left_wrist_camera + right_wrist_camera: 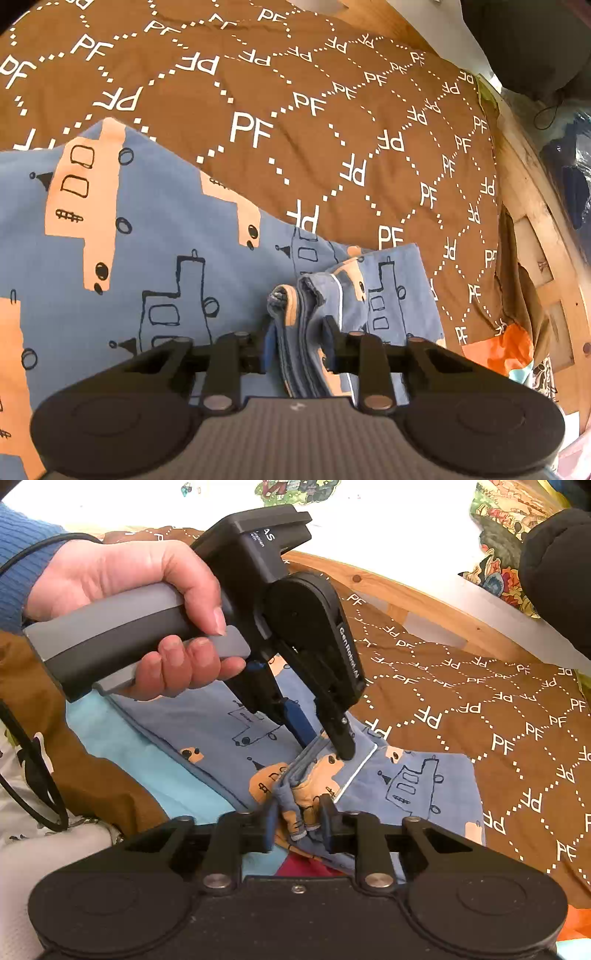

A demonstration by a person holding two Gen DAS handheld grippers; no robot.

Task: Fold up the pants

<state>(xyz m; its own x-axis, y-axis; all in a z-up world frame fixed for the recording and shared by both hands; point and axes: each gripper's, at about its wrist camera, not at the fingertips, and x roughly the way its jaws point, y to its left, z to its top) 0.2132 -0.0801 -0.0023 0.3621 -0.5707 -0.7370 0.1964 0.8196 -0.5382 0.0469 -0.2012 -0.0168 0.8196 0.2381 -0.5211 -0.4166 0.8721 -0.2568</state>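
Note:
The pants (155, 236) are blue with orange and outlined truck prints, and they lie on a brown bedspread (314, 122). In the left wrist view my left gripper (301, 343) is shut on a stacked, folded edge of the pants, several layers standing between its fingers. In the right wrist view the pants (413, 786) spread to the right, and my right gripper (299, 821) is shut on a bunched hem right beside that edge. The left gripper (327, 747) comes down from the upper left, held by a person's hand (122, 576), and pinches the same fold just behind my right one.
The bedspread (517, 716) carries a white "PF" pattern. A wooden bed frame (535, 229) runs along its right side, with an orange cloth (506, 350) beside it. Light blue fabric (122, 746) lies under the pants. A dark bulky object (557, 576) sits at the upper right.

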